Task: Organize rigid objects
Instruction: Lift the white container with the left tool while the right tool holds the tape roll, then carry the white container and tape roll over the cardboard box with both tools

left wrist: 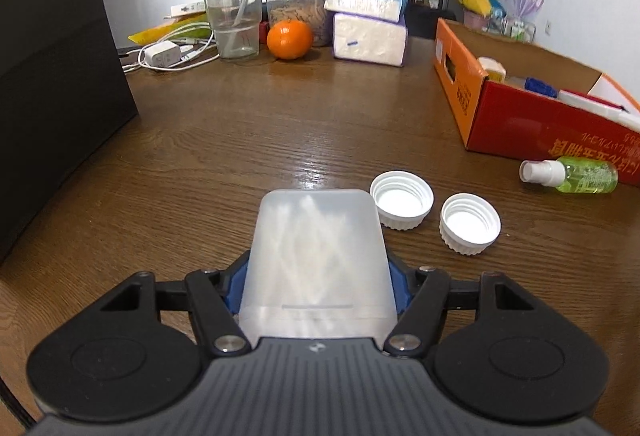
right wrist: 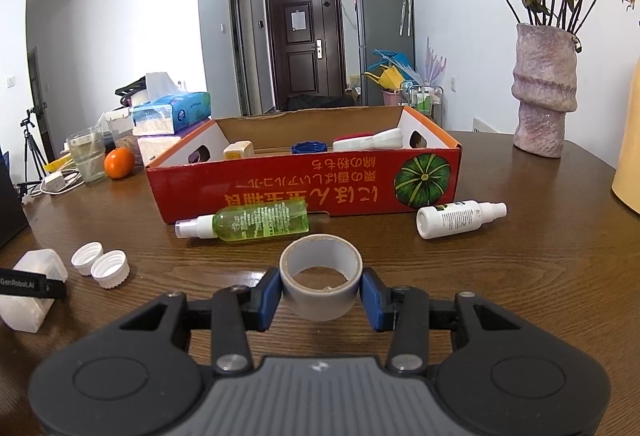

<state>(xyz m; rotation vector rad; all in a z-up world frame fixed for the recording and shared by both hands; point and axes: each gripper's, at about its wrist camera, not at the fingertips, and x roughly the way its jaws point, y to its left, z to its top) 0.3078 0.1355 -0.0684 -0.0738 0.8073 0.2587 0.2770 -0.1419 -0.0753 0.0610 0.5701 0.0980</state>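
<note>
Right wrist view: right gripper (right wrist: pixel 321 288) clamps tape roll (right wrist: pixel 321 278), just short of cardboard box (right wrist: pixel 304 183); left gripper (left wrist: pixel 318 276) pinches frosted case (left wrist: pixel 318 256), left of box; both likely mid-carry; next, probably release into box; only right view shows white spray bottle (right wrist: pixel 458 218) against its front wall.

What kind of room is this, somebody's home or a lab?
Most likely a lived-in home, at a wooden dining table: a front door and fridge stand behind, dried roses fill a vase, and tissue packs sit about.
</note>
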